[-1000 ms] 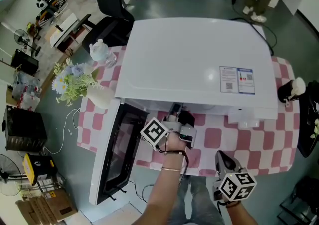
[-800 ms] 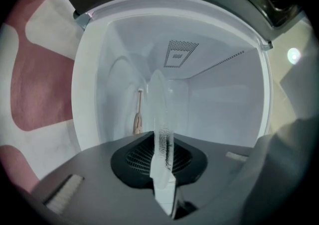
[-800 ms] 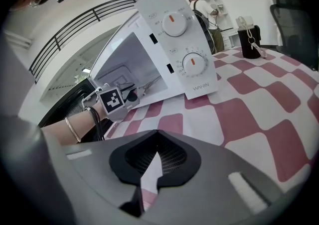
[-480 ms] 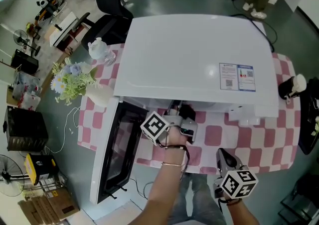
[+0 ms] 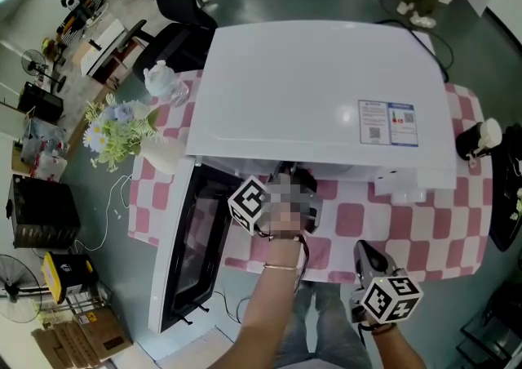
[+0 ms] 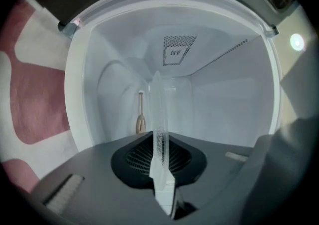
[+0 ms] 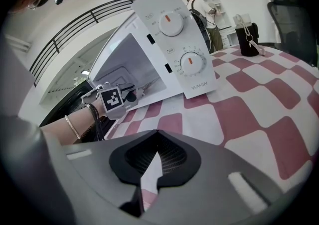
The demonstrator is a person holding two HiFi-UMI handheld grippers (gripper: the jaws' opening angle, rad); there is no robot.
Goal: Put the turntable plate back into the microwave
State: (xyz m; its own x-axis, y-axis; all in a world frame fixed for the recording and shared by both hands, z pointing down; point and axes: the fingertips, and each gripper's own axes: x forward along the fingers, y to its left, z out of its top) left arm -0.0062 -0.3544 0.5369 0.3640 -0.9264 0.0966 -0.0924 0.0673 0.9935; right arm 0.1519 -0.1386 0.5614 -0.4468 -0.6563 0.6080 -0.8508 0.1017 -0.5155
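- Far left on the bench (image 5: 424,237), with its pink-and-white check cloth, there is a bunch of flowers (image 5: 118,132), well clear of the work.
- The door (image 5: 196,253) of the microwave (image 5: 318,98) is swung wide open toward the person, on the left of the opening.
- The left tongs (image 6: 160,154) are right at the mouth of the cavity (image 6: 214,99) and point into it. Their jaws are pinched nearly together on the rim of the clear glass plate (image 6: 158,114).
- In the left gripper view the plate is seen edge-on. It runs forward from the jaws into the white cavity. Whether it touches the cavity floor I can't tell.
- The right tongs (image 5: 365,257) hang low over the front of the bench, right of the opening and well apart from the plate. They point down at the cloth, jaws drawn together with nothing in them.
- At the far right end of the bench there is a dark bottle (image 5: 473,145), beside the microwave's dial side.
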